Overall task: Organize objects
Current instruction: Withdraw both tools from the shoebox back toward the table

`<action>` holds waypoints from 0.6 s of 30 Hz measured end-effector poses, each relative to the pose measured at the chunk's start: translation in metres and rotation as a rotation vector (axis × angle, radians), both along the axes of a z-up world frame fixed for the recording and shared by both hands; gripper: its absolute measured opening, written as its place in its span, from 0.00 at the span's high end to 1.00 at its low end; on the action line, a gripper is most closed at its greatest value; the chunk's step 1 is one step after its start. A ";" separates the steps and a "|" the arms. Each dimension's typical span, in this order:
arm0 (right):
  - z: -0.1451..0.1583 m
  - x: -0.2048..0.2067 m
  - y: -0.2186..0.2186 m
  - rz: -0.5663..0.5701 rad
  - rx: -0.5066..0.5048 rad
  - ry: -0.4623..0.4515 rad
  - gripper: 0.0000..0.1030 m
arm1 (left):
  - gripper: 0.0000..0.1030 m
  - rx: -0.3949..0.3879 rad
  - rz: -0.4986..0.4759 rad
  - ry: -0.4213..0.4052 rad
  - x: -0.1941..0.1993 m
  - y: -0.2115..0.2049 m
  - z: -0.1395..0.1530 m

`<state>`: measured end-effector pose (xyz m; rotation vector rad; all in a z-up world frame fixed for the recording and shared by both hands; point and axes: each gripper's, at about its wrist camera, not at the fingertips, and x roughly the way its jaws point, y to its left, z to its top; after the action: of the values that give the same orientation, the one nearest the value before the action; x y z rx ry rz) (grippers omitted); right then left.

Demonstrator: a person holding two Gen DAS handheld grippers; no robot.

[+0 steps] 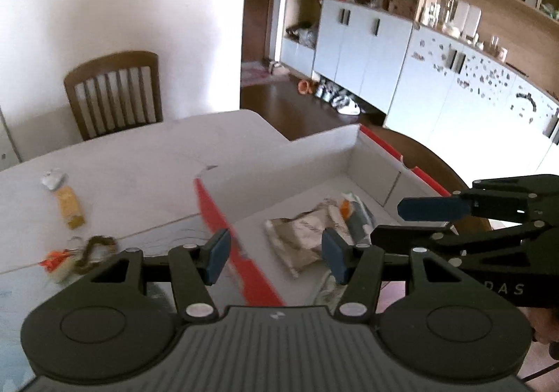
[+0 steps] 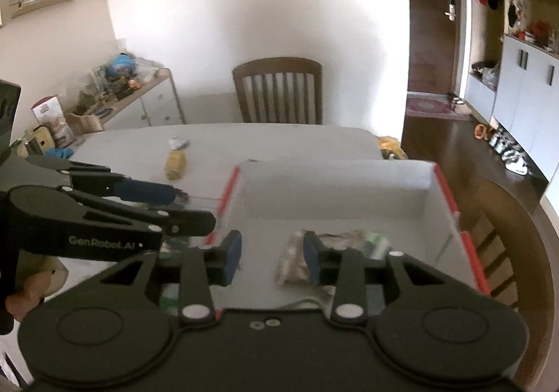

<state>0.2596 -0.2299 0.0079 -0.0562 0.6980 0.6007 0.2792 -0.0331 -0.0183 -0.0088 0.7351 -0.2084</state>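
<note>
A white box with red edges [image 1: 353,161] [image 2: 332,179] sits at the table's right end. Inside lie a crumpled beige packet [image 1: 304,238] [image 2: 293,262] and a packet with an orange spot [image 1: 353,213]. My left gripper [image 1: 276,255] is open and empty above the box's red left edge; it also shows at the left of the right wrist view [image 2: 181,207]. My right gripper [image 2: 272,261] is open and empty over the box floor, just left of the beige packet; it shows at the right of the left wrist view [image 1: 401,222]. On the table lie a yellow snack packet [image 1: 70,207] [image 2: 176,161] and an orange-and-brown tangle [image 1: 77,255].
The white table [image 1: 139,161] [image 2: 262,140] has a wooden chair [image 1: 115,91] [image 2: 279,91] at its far side and another chair [image 2: 499,245] right of the box. A cluttered sideboard [image 2: 139,91] stands far left. White cupboards [image 1: 419,70] line the right wall.
</note>
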 end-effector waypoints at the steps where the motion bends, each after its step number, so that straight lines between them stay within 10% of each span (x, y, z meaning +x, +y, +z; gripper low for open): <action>1: 0.002 -0.004 0.008 0.004 0.000 -0.004 0.59 | 0.45 -0.003 0.004 -0.006 -0.005 0.006 0.001; 18: -0.008 -0.040 0.104 -0.011 -0.024 0.007 0.38 | 0.32 -0.017 0.070 -0.002 -0.046 0.128 -0.010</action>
<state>0.2192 -0.1260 0.0000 -0.0726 0.7115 0.5825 0.2335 0.0947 -0.0286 -0.0508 0.7302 -0.1477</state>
